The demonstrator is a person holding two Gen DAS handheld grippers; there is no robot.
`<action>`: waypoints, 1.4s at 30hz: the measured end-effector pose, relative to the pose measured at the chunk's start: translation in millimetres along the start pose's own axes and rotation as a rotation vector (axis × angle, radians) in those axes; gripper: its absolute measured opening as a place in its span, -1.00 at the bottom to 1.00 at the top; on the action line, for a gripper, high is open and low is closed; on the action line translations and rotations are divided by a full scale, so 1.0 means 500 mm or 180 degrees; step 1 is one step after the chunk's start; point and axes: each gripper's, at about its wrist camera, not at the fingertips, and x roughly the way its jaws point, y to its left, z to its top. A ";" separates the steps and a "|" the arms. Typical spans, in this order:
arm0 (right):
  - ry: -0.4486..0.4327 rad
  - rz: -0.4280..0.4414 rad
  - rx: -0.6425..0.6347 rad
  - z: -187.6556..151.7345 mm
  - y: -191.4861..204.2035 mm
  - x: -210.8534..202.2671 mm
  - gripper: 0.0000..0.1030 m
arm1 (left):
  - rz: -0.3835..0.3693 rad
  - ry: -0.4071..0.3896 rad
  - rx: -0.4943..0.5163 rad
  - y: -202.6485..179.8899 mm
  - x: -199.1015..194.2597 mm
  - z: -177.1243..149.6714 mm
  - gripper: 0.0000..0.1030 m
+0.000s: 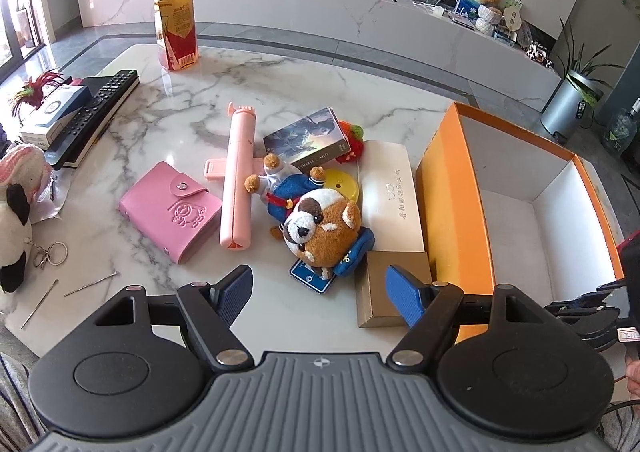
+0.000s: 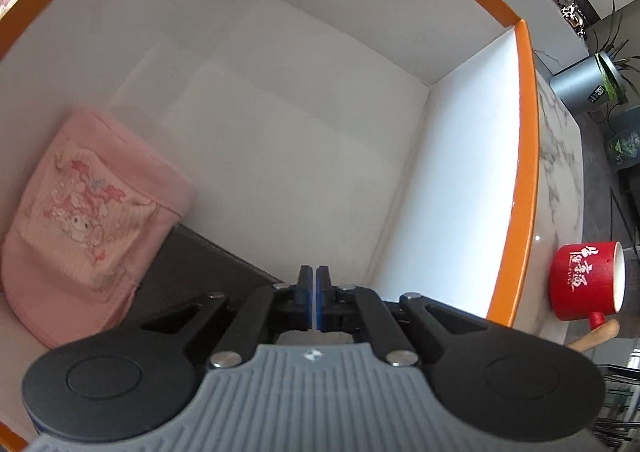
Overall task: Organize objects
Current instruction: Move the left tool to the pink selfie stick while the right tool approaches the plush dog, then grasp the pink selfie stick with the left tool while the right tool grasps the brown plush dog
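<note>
Hovering over the clutter, left gripper (image 1: 319, 294) has jaws spread wide, nothing between them; right gripper (image 2: 314, 298) sits inside the orange box (image 1: 452, 212) with jaws pressed together, empty.

Nearest the left jaws: small gold box (image 1: 390, 292) on the counter (image 1: 280, 88), rigid cardboard, probably light, flat sides should pinch well across the short width. Just beyond, plush dog (image 1: 320, 226) lies on a blue tag: soft, light, compressible, likely best grabbed across the head or body with a deep squeeze. Beside it, pink selfie stick (image 1: 238, 176): stiff, smooth plastic, could slip or pivot, so take it near mid-length. Pink wallet (image 1: 170, 212) lies flat, thin edge, awkward pickup. Farther: card box (image 1: 308, 138), stiff, easy.

Already in the box: pink cloth pouch (image 2: 92, 224).
</note>
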 end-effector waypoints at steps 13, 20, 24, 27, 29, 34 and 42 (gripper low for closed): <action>-0.1403 0.0703 0.0714 0.002 0.051 -0.216 0.95 | 0.0912 -0.0036 0.0484 0.022 0.009 -0.008 0.69; -0.1658 0.0996 0.0566 0.033 0.122 -0.275 0.97 | 0.0618 -0.0045 0.0378 0.065 -0.023 0.004 0.70; -0.1860 0.1102 0.0249 0.075 0.175 -0.284 0.97 | 0.0722 -0.0003 0.0419 0.092 -0.016 0.000 0.70; -0.1702 0.1120 -0.0106 0.138 0.230 -0.258 0.96 | 0.0793 0.0047 0.0282 0.124 -0.005 0.002 0.70; -0.1543 0.1119 -0.0235 0.179 0.264 -0.232 0.96 | 0.0713 0.0092 0.0172 0.144 0.003 0.004 0.70; -0.0974 0.0961 -0.0381 0.272 0.332 -0.140 0.96 | 0.0330 0.0234 0.0013 0.174 0.031 0.021 0.70; -0.0363 0.1065 -0.0309 0.326 0.357 -0.041 0.77 | 0.0313 0.0472 0.0236 0.137 0.152 0.061 0.60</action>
